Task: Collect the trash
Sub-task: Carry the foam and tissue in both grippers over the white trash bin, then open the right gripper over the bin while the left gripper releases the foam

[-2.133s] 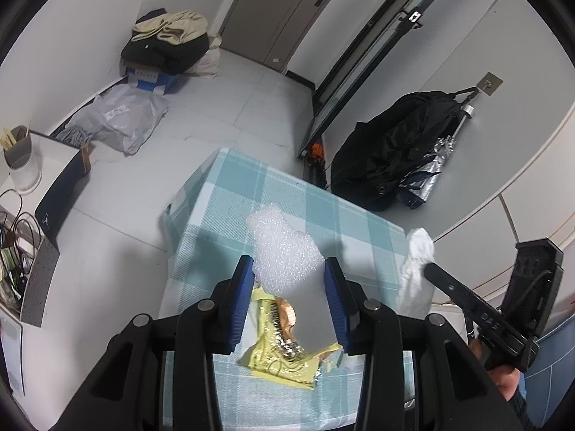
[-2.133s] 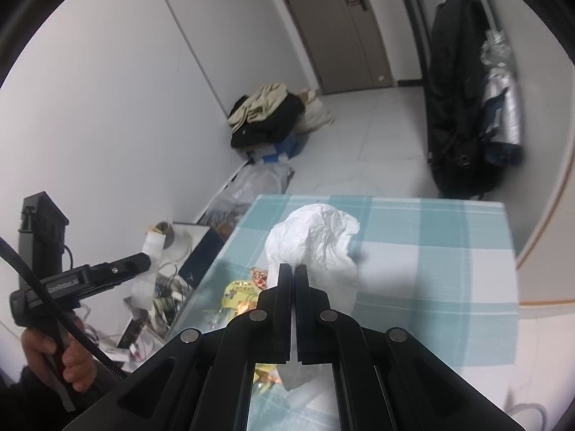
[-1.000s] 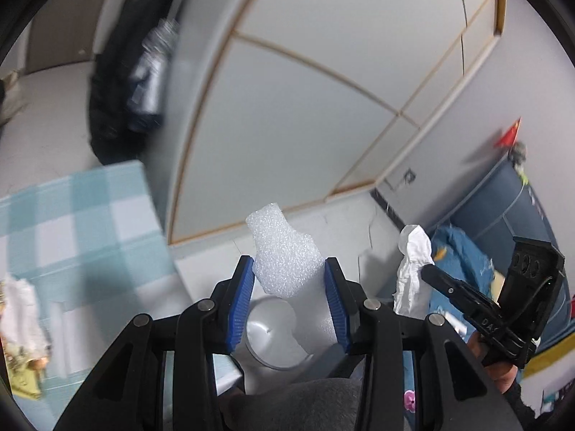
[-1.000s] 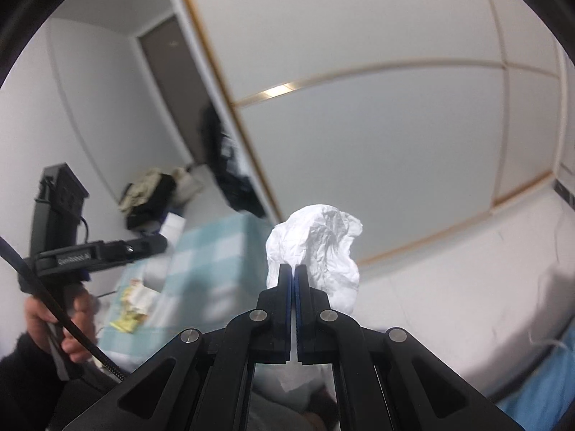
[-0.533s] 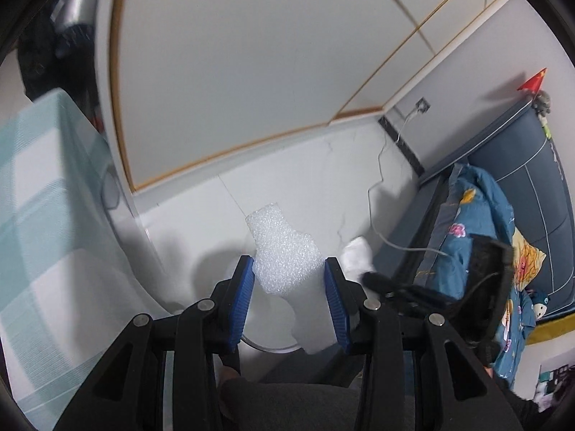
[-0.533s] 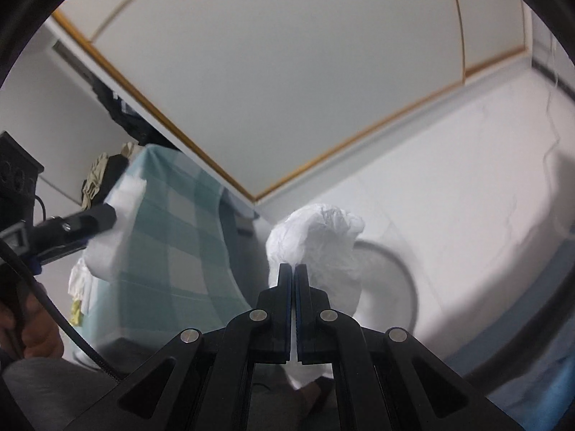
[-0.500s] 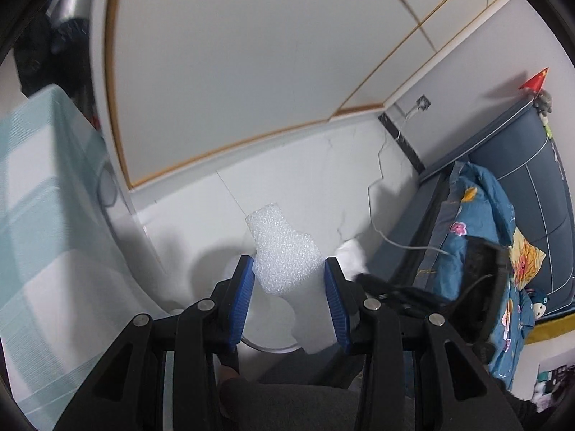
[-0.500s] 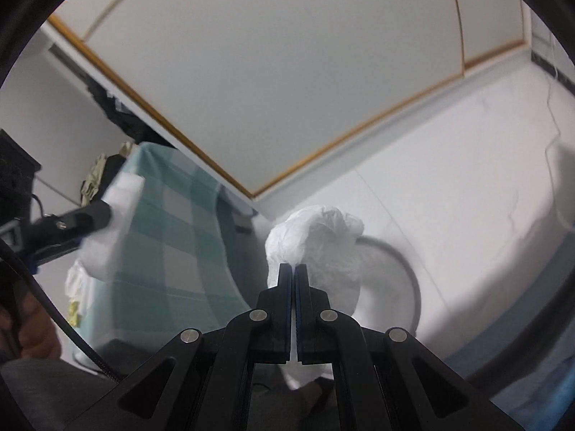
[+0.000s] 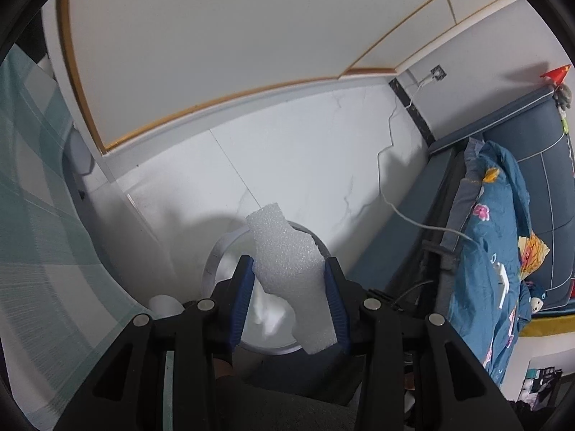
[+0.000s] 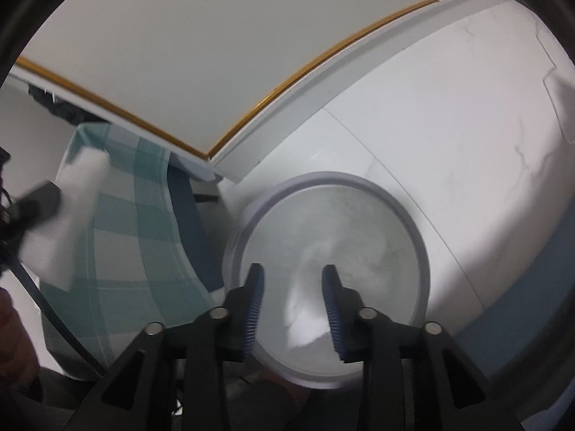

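My left gripper (image 9: 289, 269) is shut on a piece of white foam (image 9: 287, 262) and holds it above a round grey trash bin (image 9: 215, 255) on the floor. The foam also shows in the right wrist view (image 10: 68, 208), at the left over the table. My right gripper (image 10: 293, 276) is open and empty, directly over the bin (image 10: 413, 230). A crumpled white tissue (image 10: 305, 309), blurred, lies inside the bin below the fingers; it also shows in the left wrist view (image 9: 267, 314).
A table with a teal checked cloth (image 9: 32, 215) stands left of the bin. A white cabinet with gold trim (image 9: 201, 46) is behind it. A blue sofa with floral bedding (image 9: 503, 237) is at the right, with a white cable (image 9: 406, 212) on the floor.
My right gripper opened and let go of the white tissue, which dropped into the bin. Both grippers moved closer over the bin. The left still holds the foam.
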{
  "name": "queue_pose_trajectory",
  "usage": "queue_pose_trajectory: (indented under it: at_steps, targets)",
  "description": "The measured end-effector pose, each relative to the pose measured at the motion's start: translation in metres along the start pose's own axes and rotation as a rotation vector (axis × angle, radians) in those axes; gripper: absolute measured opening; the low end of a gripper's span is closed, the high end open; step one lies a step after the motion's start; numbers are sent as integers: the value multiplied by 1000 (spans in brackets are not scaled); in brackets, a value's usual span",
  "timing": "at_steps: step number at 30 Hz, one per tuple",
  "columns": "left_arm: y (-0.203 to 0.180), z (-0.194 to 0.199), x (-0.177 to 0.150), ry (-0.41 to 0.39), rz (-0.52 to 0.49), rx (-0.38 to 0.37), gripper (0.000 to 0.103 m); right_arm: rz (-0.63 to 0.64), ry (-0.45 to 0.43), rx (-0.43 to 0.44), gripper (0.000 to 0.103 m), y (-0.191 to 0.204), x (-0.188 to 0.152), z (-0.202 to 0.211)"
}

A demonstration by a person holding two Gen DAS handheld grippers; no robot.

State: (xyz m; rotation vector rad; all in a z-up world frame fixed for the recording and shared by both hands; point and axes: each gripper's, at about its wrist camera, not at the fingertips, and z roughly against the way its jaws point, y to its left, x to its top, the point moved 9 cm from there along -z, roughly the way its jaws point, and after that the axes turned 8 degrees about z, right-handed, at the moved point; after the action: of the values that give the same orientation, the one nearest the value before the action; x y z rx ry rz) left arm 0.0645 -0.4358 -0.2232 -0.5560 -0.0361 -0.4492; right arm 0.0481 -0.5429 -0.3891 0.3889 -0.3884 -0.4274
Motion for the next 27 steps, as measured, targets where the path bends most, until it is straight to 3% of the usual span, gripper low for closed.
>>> queue_pose_trajectory:
  at_steps: [4,7,8,14,19,27]
  targets:
    - [-2,-12,-2,40,-13,7,35,-29,-35,-16,48,-13,1,21]
    - [-4,-22,-7,65,-41,40,35,-85,-85,33,69,-18,9,41]
    - [-3,-25,-10,80,-46,39,35,-101,-101,42,71,-21,10,47]
    - [-3,-42,-20,155,-55,51,35,-130,-140,25,72,-34,11,77]
    - [0,-52,-22,189,-77,89,35,-125,-164,0,79,-32,16,96]
    - [3,-78,-39,313,-112,109,36,-118,-183,-47,87,-37,15,118]
